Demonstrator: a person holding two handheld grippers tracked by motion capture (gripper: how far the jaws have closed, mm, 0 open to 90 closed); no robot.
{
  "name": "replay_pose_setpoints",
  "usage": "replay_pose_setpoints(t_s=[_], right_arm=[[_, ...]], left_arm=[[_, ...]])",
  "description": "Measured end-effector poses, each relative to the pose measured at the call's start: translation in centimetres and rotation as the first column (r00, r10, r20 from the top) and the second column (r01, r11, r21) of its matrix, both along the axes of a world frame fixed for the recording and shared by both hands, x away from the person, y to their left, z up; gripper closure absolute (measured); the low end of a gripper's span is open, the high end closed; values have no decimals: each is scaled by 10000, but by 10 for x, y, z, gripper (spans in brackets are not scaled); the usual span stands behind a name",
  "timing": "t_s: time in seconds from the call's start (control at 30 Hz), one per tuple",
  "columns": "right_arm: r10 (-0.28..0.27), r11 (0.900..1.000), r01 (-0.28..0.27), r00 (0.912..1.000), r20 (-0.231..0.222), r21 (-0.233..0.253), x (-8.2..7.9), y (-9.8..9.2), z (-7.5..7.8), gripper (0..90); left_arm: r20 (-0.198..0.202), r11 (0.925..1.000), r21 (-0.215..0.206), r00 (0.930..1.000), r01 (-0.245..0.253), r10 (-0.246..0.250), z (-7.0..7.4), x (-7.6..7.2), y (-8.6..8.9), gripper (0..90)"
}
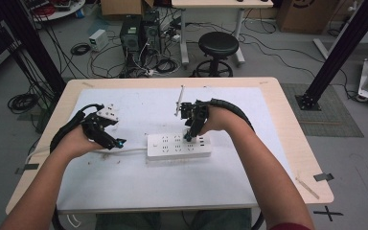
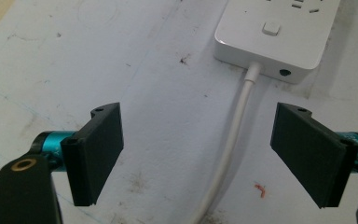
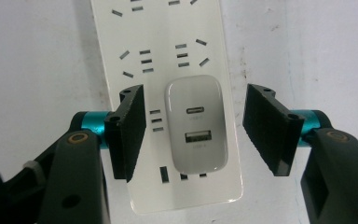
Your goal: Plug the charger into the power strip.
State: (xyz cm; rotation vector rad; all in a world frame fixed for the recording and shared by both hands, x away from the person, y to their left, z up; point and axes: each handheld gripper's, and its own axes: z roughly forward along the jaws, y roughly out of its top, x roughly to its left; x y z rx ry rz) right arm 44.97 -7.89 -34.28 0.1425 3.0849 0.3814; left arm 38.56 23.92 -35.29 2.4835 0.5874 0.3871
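A white power strip [image 1: 178, 145] lies across the middle of the white mat, its white cord [image 2: 230, 144] running left. A white USB charger [image 3: 197, 123] is plugged into the strip [image 3: 168, 70] near its right end. My right gripper [image 3: 193, 133] hovers over it, open, one jaw on each side of the charger and not touching it. In the high view the right gripper [image 1: 190, 135] points down at the strip. My left gripper [image 1: 118, 143] is open just left of the strip's switch end [image 2: 272, 37], its jaws straddling the cord above the mat [image 2: 198, 154].
A thin grey rod [image 1: 178, 101] lies on the mat behind the right gripper. The mat [image 1: 124, 182] covers a wooden table [image 1: 292, 143]. Beyond the far edge stand a black stool [image 1: 217, 51], computer cases and loose floor cables. Black frame posts rise at both sides.
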Motion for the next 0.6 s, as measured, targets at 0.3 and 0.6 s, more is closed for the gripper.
replay_pose_setpoints(t_s=[0.3, 0.6], right_arm=[[-777, 9813, 748, 9969, 94, 1771, -11, -27, 14, 310], [-1210, 9457, 1053, 9921, 324, 3076, -28, -47, 24, 253]], left_arm=[[96, 9999, -149, 9999, 52, -50, 3, 0, 1, 171], [220, 9994, -258, 9995, 234, -228, 4, 0, 1, 171]])
